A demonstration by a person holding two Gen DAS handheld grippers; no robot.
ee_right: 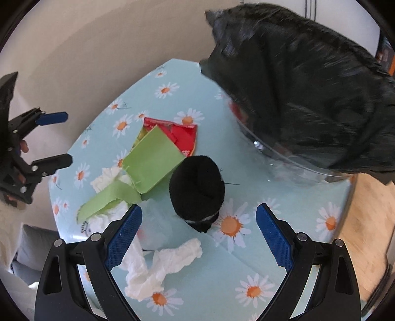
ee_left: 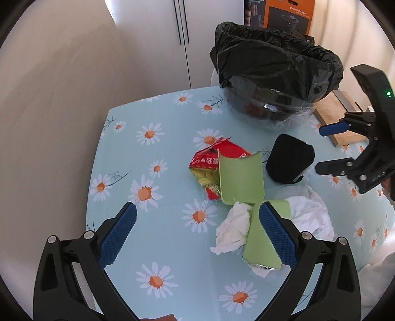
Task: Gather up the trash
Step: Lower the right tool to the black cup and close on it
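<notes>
Trash lies on the daisy tablecloth (ee_left: pixel 172 247): a red snack wrapper (ee_left: pixel 212 158), green torn packaging (ee_left: pixel 240 180), crumpled white tissues (ee_left: pixel 234 227) and a black rolled cloth (ee_left: pixel 290 159). A bin lined with a black bag (ee_left: pixel 276 74) stands at the back. My left gripper (ee_left: pixel 197 233) is open and empty above the table, its right finger over the green packaging. My right gripper (ee_right: pixel 198 237) is open and empty just in front of the black cloth (ee_right: pixel 197 189), with tissues (ee_right: pixel 160 266) under it. The bin (ee_right: pixel 308 86) fills that view's upper right.
A wooden board (ee_left: pixel 338 118) lies at the right behind the right gripper (ee_left: pixel 328 150). White cabinet doors (ee_left: pixel 177 37) and an orange box (ee_left: pixel 288 14) stand behind the table. The left gripper (ee_right: pixel 56 138) shows at the left edge of the right wrist view.
</notes>
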